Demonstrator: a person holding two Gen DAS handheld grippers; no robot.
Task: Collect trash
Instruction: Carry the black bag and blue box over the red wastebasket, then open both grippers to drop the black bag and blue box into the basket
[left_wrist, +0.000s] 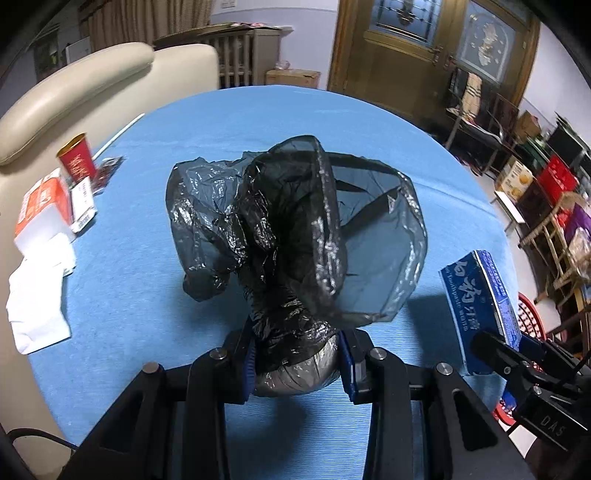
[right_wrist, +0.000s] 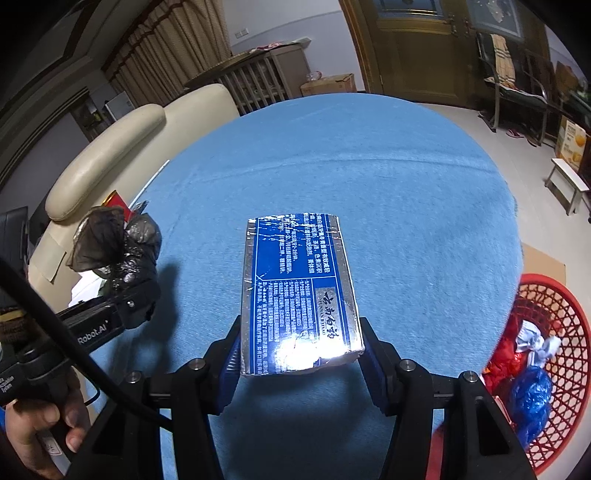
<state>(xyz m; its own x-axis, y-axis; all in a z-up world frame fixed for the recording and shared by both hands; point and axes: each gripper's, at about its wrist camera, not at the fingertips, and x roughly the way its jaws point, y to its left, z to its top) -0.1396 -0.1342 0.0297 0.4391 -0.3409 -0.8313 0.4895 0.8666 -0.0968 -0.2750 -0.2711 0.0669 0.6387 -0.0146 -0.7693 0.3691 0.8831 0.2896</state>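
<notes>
Looking thru the left wrist cam first: left gripper (left_wrist: 295, 363) has its jaws clamped on a crumpled black plastic bag (left_wrist: 288, 236), held over the blue tabletop (left_wrist: 122, 266). More trash sits at the far-left edge: red cup (left_wrist: 77, 157), orange-white carton (left_wrist: 42, 210), white tissue (left_wrist: 37, 306).

Right wrist cam: right gripper (right_wrist: 299, 354) jaws pinching a blue toothpaste box (right_wrist: 299, 291) by its near end. Red basket (right_wrist: 546, 354) is on the floor, lower right, w/ trash already in it.

Risks, imo: bag film is slippery, could slide out; box is held at one end, could pivot out.

Can't see the bag's contents; basket is partly cut off.
</notes>
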